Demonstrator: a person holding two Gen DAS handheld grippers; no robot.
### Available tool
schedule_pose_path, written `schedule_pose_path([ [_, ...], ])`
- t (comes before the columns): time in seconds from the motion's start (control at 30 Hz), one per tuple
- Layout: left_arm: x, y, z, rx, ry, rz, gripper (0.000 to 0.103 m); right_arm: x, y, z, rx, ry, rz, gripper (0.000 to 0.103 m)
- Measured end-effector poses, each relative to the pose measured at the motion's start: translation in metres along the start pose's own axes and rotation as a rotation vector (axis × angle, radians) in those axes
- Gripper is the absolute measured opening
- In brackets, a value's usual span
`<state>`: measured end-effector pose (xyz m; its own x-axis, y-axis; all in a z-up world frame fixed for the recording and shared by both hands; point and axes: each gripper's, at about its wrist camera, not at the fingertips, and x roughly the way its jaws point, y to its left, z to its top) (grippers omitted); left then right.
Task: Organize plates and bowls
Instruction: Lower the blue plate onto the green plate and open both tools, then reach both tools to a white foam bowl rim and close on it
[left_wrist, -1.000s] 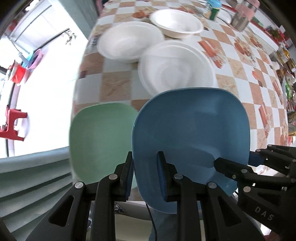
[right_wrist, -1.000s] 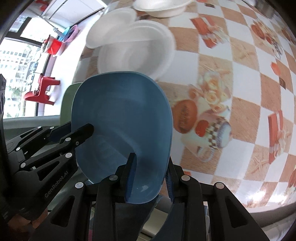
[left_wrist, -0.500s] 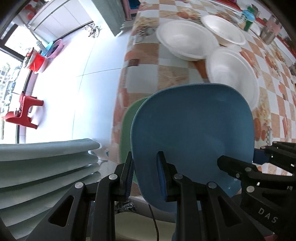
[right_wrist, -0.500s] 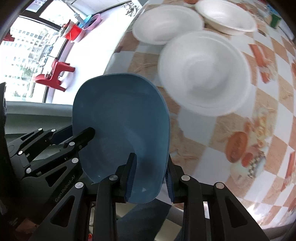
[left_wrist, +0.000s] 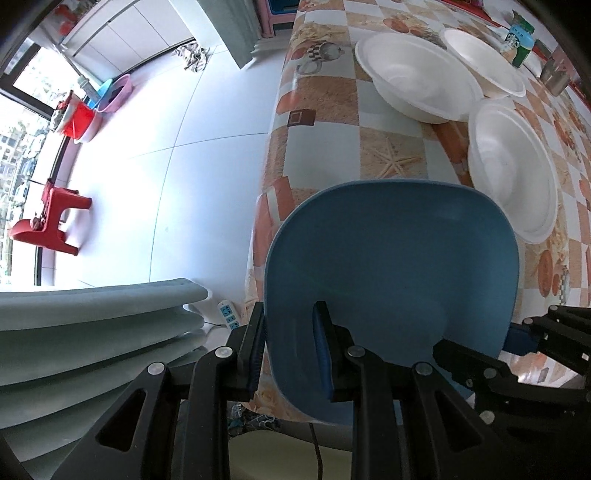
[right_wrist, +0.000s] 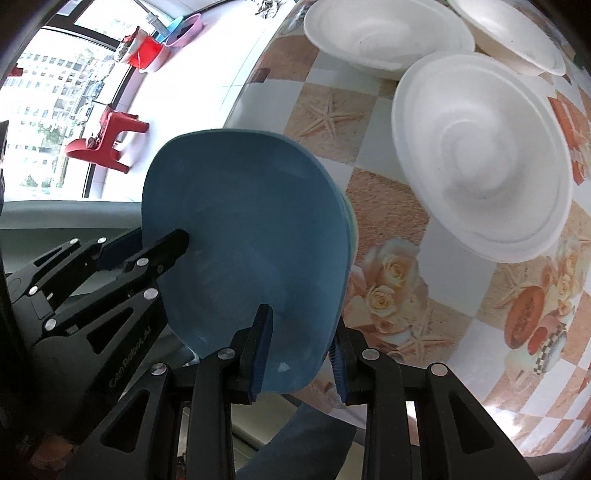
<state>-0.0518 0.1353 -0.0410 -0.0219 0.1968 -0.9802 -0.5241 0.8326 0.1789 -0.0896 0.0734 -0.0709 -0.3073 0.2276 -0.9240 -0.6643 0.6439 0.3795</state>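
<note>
Both tools clamp the blue plate (left_wrist: 391, 280), lower centre: left tool (left_wrist: 290, 350) on the near-left rim, right tool (right_wrist: 301, 354) on the near-right. Uneven release could tip it off the table (left_wrist: 314, 107) edge or into the white bowl (right_wrist: 480, 155).

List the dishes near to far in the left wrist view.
Blue plate held in the left gripper → nearest white bowl → middle white bowl → far white bowl.

My left gripper (left_wrist: 290, 352) and right gripper (right_wrist: 301, 356) are matte black, skeletal linkages studded with silver screws, ending in ribbed blue pads (left_wrist: 322, 347). Faint raised lettering marks one gripper's side.
</note>
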Motion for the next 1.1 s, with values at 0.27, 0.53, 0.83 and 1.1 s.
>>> schedule_pose_path([
  [0.27, -0.001, -0.001, -0.003, 0.01, -0.026, 0.008, 0.053, 0.001, 0.003, 0.003, -0.017, 0.011, 0.002, 0.032],
  [0.53, -0.008, 0.011, -0.006, -0.038, -0.048, 0.025, 0.08, -0.005, -0.004, 0.001, -0.021, 0.011, -0.009, 0.045],
  [0.83, -0.014, 0.012, -0.007, -0.055, -0.053, 0.009, 0.08, -0.027, -0.026, -0.004, 0.007, -0.042, -0.002, 0.08],
  [1.1, -0.029, -0.011, -0.004, -0.031, -0.067, -0.053, 0.08, -0.035, -0.069, -0.025, 0.099, -0.028, -0.052, 0.08],
])
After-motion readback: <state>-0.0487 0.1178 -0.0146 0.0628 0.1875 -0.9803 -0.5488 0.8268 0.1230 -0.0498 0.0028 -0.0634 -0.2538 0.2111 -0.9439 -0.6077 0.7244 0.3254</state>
